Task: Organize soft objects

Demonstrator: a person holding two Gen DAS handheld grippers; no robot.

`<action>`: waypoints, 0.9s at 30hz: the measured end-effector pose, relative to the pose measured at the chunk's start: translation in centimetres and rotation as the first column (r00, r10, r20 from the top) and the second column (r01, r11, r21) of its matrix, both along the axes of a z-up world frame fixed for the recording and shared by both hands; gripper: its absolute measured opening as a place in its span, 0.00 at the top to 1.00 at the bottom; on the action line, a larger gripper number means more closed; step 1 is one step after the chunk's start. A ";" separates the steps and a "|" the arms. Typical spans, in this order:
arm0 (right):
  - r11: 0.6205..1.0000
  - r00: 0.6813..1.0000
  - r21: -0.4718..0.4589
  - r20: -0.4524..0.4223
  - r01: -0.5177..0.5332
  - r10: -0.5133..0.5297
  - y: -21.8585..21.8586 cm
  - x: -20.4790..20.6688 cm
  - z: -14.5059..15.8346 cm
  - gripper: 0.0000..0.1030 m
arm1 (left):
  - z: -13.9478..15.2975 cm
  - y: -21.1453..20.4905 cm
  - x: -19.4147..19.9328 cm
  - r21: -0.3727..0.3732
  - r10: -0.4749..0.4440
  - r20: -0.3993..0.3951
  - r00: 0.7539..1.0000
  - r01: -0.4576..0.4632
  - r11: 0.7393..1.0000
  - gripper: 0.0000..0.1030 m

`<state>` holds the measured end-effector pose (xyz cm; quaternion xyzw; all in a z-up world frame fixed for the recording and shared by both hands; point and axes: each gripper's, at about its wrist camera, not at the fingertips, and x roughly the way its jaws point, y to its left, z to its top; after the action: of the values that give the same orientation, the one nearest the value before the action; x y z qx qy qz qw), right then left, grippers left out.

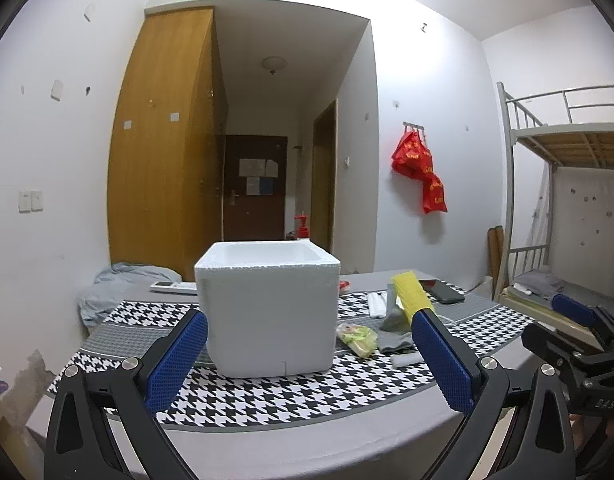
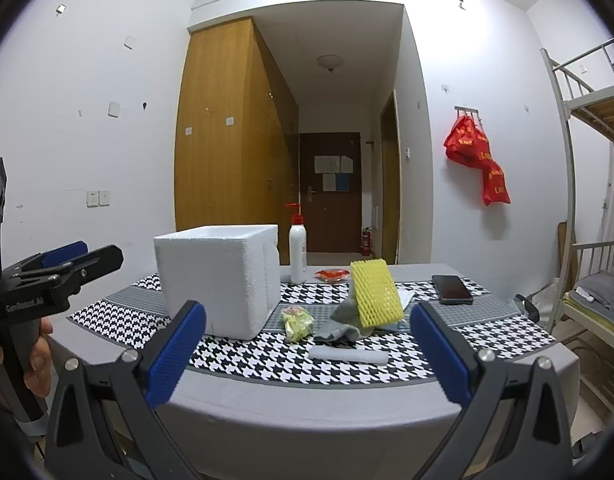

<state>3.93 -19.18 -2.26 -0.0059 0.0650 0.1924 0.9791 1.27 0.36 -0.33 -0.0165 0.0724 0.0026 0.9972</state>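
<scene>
Soft items sit in a loose cluster on the table (image 2: 347, 408), all to the right of the white foam box (image 2: 219, 284): yellow foam net (image 2: 377, 294) propped up tilted, leaning on a grey sock (image 2: 343, 326); green-yellow packet (image 2: 297, 322) lying just beside the box's lower right corner; white foam strip (image 2: 349, 354) flat on the checked cloth (image 2: 267, 364), nearer the camera than the sock.

Box is upright, open top, standing on the cloth. What is inside cannot be seen from either view.

Behind the box to its right: white pump bottle (image 2: 298, 250) with red top, and a small red packet (image 2: 333, 275). Black phone (image 2: 452, 289) lies flat, well right of the box, past the foam net.

Left gripper (image 1: 307, 364): jaws wide apart, nothing between them, held low at the near table edge, box centred in the gap but further back, no contact. Right gripper (image 2: 307, 354): also spread wide, holding nothing, pointed at the sock/net cluster right of the box, clear of everything.
</scene>
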 end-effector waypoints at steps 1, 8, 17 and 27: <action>1.000 1.000 0.000 -0.001 0.001 -0.001 0.0 0.0 0.0 0.00 | 0.0 0.0 0.0 0.001 0.001 -0.001 1.000 -0.001 1.000 0.01; 1.000 1.000 -0.009 -0.004 0.008 -0.008 -0.2 0.1 0.0 0.00 | 0.3 0.0 0.1 -0.002 -0.001 0.006 1.000 0.001 1.000 0.01; 1.000 1.000 -0.008 -0.006 0.015 -0.015 -0.4 0.1 0.3 0.00 | 0.5 0.1 0.1 -0.011 0.011 0.000 1.000 -0.011 1.000 0.01; 1.000 1.000 -0.017 -0.005 0.020 -0.020 -0.5 0.2 0.5 0.00 | 0.6 -0.1 0.8 -0.009 0.007 -0.012 1.000 -0.007 1.000 0.01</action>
<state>4.14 -19.69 -1.81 -0.0131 0.0691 0.1821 0.9808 2.03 0.31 0.27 -0.0213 0.0783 0.0059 0.9967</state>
